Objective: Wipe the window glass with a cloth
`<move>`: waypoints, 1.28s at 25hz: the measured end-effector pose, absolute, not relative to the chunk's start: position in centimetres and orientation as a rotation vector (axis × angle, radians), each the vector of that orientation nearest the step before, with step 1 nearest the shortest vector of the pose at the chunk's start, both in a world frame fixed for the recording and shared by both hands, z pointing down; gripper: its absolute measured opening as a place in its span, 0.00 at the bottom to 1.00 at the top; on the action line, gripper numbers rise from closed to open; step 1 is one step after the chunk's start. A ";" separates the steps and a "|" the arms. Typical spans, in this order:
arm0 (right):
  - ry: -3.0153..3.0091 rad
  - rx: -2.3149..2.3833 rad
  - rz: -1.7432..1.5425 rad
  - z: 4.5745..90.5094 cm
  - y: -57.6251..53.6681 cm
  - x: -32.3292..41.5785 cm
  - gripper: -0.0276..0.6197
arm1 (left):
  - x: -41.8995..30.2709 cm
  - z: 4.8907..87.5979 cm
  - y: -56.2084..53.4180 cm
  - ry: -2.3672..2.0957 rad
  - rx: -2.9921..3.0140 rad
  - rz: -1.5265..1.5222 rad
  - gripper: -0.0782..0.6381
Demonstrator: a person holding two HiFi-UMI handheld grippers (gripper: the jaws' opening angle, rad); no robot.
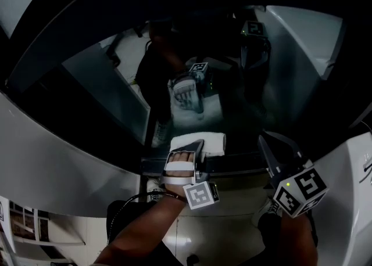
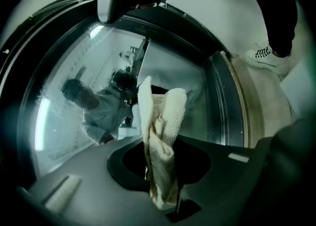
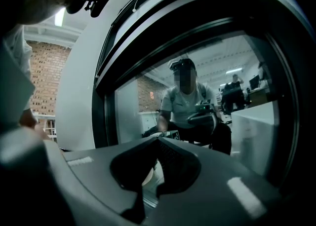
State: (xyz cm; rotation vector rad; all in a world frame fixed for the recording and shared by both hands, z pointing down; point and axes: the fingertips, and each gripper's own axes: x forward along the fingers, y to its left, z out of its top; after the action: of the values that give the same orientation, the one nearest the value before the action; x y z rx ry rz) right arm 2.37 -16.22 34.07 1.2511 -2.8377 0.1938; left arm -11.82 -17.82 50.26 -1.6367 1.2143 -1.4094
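The window glass (image 1: 104,93) is dark and mirrors the person and both grippers. A white folded cloth (image 1: 210,143) is clamped in my left gripper (image 1: 197,144), which holds it against the bottom edge of the pane. In the left gripper view the cloth (image 2: 160,136) stands upright between the jaws and hides the fingertips of the left gripper (image 2: 157,143), with the glass (image 2: 84,101) just beyond. My right gripper (image 1: 266,141) points at the glass to the right of the cloth, apart from it. The right gripper (image 3: 158,139) has its jaws closed together with nothing in them.
A dark rubber seal (image 1: 238,163) runs under the pane, set in a white curved frame (image 1: 52,160). A white panel (image 1: 302,44) borders the glass at the right. A white sneaker (image 2: 266,57) stands on the floor below. The glass (image 3: 207,92) reflects an office room.
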 end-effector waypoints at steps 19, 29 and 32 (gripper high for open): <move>-2.884 1.362 0.173 31.4 -15.7 6.2 0.05 | -3.5 25.1 -16.8 1.289 -1.447 -1.069 0.25; -2.915 1.409 0.172 29.0 -14.6 6.5 0.05 | -0.7 15.7 -18.7 1.346 -1.341 -0.966 0.25; -2.938 1.407 0.164 28.6 -14.6 6.5 0.05 | 0.2 13.7 -18.8 1.350 -1.317 -0.944 0.25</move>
State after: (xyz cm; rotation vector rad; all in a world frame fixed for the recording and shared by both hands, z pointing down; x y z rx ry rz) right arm 6.51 -14.60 28.59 1.4074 -2.9375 0.1644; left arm 0.19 -18.77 13.74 -1.3171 1.3496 -0.9435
